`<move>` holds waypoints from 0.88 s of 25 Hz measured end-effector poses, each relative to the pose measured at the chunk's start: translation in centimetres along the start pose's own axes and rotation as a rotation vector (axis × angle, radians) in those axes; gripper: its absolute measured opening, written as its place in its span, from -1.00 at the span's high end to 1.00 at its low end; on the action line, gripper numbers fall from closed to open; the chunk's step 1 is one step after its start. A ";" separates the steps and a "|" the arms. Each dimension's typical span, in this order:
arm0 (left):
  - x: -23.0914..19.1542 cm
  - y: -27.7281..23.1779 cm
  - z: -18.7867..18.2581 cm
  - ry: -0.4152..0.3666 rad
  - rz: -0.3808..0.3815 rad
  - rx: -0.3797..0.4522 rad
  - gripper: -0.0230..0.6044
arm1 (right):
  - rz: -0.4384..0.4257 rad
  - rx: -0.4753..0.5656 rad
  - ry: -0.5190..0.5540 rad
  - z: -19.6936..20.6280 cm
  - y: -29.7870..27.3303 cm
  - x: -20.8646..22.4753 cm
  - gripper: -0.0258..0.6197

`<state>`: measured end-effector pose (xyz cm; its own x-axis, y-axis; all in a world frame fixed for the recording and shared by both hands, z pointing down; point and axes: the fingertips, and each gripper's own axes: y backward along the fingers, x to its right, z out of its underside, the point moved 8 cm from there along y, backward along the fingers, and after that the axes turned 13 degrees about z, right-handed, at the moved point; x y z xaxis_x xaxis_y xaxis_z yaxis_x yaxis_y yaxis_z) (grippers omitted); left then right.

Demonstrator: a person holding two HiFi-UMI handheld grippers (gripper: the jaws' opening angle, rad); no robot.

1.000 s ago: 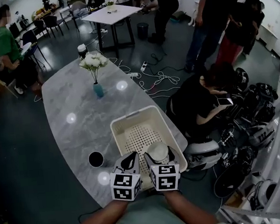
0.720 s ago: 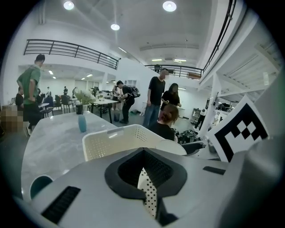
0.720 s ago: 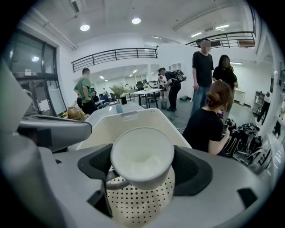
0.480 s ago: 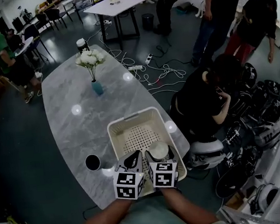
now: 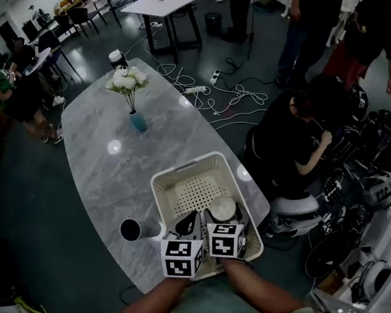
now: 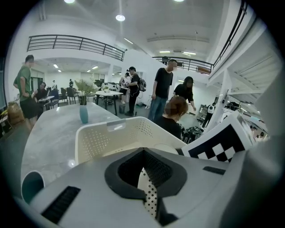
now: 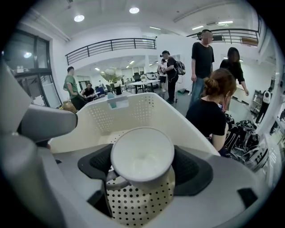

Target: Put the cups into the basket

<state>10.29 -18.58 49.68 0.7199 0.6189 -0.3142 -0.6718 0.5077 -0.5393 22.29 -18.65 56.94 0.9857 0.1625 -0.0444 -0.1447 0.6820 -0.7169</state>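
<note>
Steep look down onto a long grey marble table [image 5: 108, 174] in a busy open room. Near its close end, a white basket [image 5: 183, 167] with a dotted floor, open side up.

Right gripper [image 5: 223, 215] clamped on a white cup [image 5: 222, 207], one dark pad pressed to each side. Cup held inside the basket's rim, over the near end. In the right gripper view, mouth turned toward the camera and handle at the lower left, with dotted basket floor showing underneath. Not possible to tell whether resting on that floor or held just above it.

Left gripper [image 5: 186, 223] close beside the right one, over the basket's near left corner. Jaws drawn together to a thin slit, with nothing held between them and only a strip of dotted basket floor visible through the gap.

On the tabletop just left of the basket, a dark cup [image 5: 131, 229], outside the basket and clear of both grippers.

Farther along the table, a small blue vase [image 5: 137, 121] with white flowers. Just right of the table, a person in black [image 5: 290, 136], seated low. Beyond the table, cables [image 5: 224, 101] strewn across the floor, a white side table [image 5: 167, 0], and more people standing and sitting around the edges of the room.
</note>
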 end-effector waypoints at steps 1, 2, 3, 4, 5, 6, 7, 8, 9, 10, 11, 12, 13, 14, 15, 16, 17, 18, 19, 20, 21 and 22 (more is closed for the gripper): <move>0.0 -0.1 0.0 0.003 0.000 0.000 0.92 | 0.000 -0.003 -0.001 0.1 -0.3 0.0 -0.28; 0.0 -0.1 0.1 0.005 0.000 0.000 0.92 | 0.002 -0.007 -0.001 0.2 -0.5 0.0 -0.28; 0.0 -0.2 0.1 0.008 0.000 0.000 0.92 | 0.004 -0.014 0.000 0.3 -0.7 0.0 -0.28; 0.0 -0.3 0.1 0.010 0.000 0.001 0.92 | 0.007 -0.020 0.003 0.5 -0.8 0.0 -0.28; -0.1 -0.3 0.1 0.012 -0.001 0.001 0.92 | 0.009 -0.026 0.006 0.6 -1.0 -0.1 -0.28; -0.1 -0.4 0.1 0.014 -0.002 0.000 0.92 | 0.012 -0.032 0.009 0.8 -1.1 -0.1 -0.28; -0.2 -0.5 0.1 0.015 -0.003 0.000 0.92 | 0.016 -0.037 0.013 1.0 -1.3 -0.1 -0.28; -0.2 -0.5 0.2 0.017 -0.003 -0.001 0.92 | 0.020 -0.038 0.016 1.1 -1.4 -0.1 -0.28; -0.3 -0.5 0.2 0.018 -0.003 -0.002 0.92 | 0.024 -0.035 0.020 1.3 -1.5 -0.1 -0.28; -0.3 -0.6 0.3 0.021 -0.002 -0.003 0.92 | 0.028 -0.031 0.021 1.3 -1.5 -0.1 -0.28; -0.4 -0.5 0.4 0.023 -0.002 -0.004 0.92 | 0.030 -0.029 0.021 1.4 -1.6 -0.2 -0.28; -0.5 -0.5 0.4 0.026 -0.002 -0.004 0.92 | 0.029 -0.028 0.020 1.4 -1.6 -0.2 -0.28; -0.5 -0.5 0.5 0.028 -0.002 -0.004 0.92 | 0.026 -0.028 0.017 1.3 -1.7 -0.3 -0.28; -0.6 -0.4 0.5 0.030 -0.001 -0.004 0.92 | 0.020 -0.030 0.014 1.3 -1.7 -0.3 -0.28; -0.7 -0.4 0.4 0.031 0.000 -0.004 0.92 | 0.014 -0.034 0.011 1.2 -1.8 -0.3 -0.28; -0.7 -0.4 0.4 0.032 0.001 -0.003 0.92 | 0.010 -0.039 0.009 1.1 -1.9 -0.4 -0.28; -0.8 -0.4 0.3 0.032 0.003 -0.002 0.92 | 0.007 -0.045 0.009 1.0 -2.0 -0.4 -0.28; -0.9 -0.4 0.2 0.032 0.005 0.001 0.92 | 0.006 -0.051 0.009 1.0 -2.1 -0.4 -0.28; -1.0 -0.3 0.2 0.031 0.007 0.003 0.92 | 0.003 -0.057 0.011 0.9 -2.1 -0.4 -0.28; -1.0 -0.2 0.2 0.029 0.009 0.005 0.92 | -0.001 -0.061 0.012 0.9 -2.0 -0.4 -0.28; -1.0 -0.1 0.2 0.027 0.011 0.008 0.92 | -0.005 -0.061 0.013 0.9 -1.9 -0.4 -0.28; -0.9 0.1 0.1 0.025 0.013 0.011 0.92 | -0.007 -0.058 0.014 0.9 -1.8 -0.4 -0.28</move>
<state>9.58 -19.07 50.01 0.7151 0.6102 -0.3409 -0.6831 0.5065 -0.5262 22.08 -19.29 58.86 0.9879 0.1473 -0.0491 -0.1331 0.6407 -0.7561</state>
